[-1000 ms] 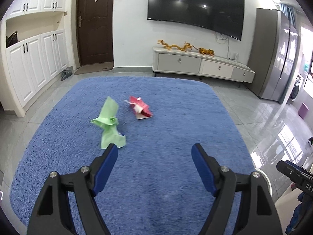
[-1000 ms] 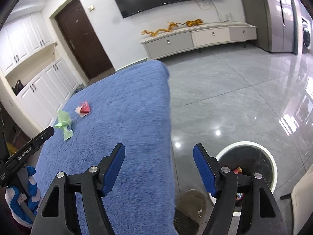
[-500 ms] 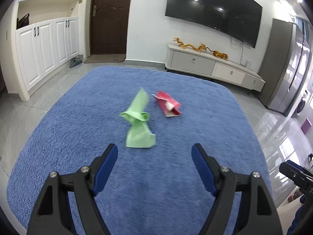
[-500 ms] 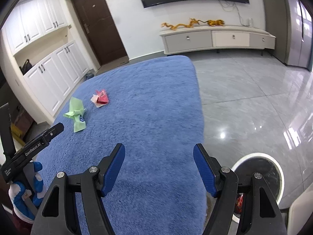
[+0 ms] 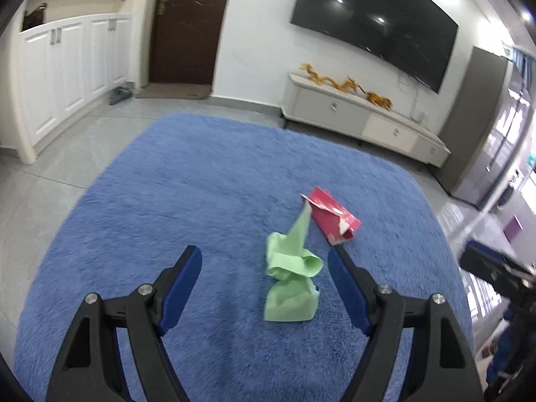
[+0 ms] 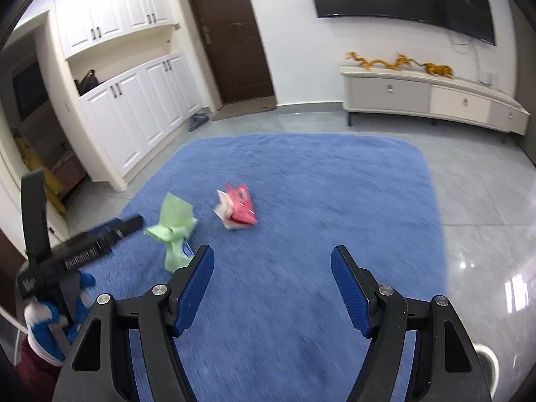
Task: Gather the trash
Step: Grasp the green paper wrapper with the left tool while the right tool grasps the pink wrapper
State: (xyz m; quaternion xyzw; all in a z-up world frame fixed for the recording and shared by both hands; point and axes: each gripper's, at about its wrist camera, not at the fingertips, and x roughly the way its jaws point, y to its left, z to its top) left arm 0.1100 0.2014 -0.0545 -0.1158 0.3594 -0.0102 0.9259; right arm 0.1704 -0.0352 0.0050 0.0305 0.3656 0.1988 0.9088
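Room: a grey tiled floor, white cupboards on one wall, a dark brown door, a large black wall screen above a low white sideboard.
Rug: a big blue shaggy rug covers the floor in front of both grippers; all the trash in view lies on it.
Left gripper: black frame with blue pads, fingers spread wide with nothing pinched. It points down at the rug.
Right gripper: same build, fingers spread wide and empty, bare rug between them. In the right wrist view the left gripper shows at the left edge, held by a blue and white glove.
Green trash: a crumpled light green paper wrapper lies on the rug. In the left wrist view it sits between the left fingers, nearer the right-hand finger, not touched by either pad; its long pointed end reaches away past the fingertips. In the right wrist view it lies just beyond and left of the left-hand finger.
Red trash: a torn red and white packet lies on the rug just beyond the green one, near its pointed tip. In the left wrist view it is above the right-hand fingertip, outside the gap. In the right wrist view it lies well ahead of the fingers, left of centre.
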